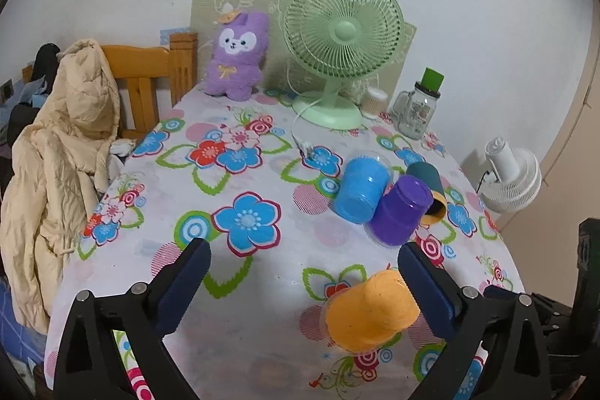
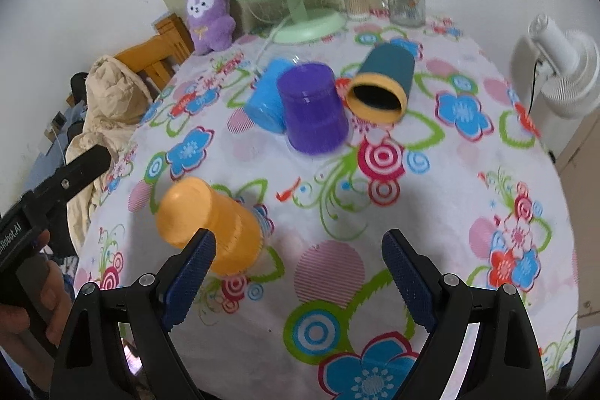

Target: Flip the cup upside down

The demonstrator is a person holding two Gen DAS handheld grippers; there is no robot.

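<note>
Several cups sit on the flowered tablecloth (image 1: 240, 175). An orange cup (image 1: 369, 312) (image 2: 210, 223) stands upside down near the front edge. A purple cup (image 1: 399, 210) (image 2: 313, 107) and a blue cup (image 1: 362, 188) (image 2: 266, 100) also stand upside down, side by side. A dark teal cup with a yellow rim (image 1: 431, 192) (image 2: 384, 83) lies on its side, mouth toward the right wrist camera. My left gripper (image 1: 303, 263) is open, the orange cup just inside its right finger. My right gripper (image 2: 298, 250) is open and empty, the orange cup beside its left finger.
A green desk fan (image 1: 337, 40), a purple plush toy (image 1: 236, 57), a glass jar with green lid (image 1: 418, 109) and a small container (image 1: 375, 102) stand at the table's back. A white fan (image 1: 512, 175) is off right. A chair with a beige jacket (image 1: 56, 156) stands left.
</note>
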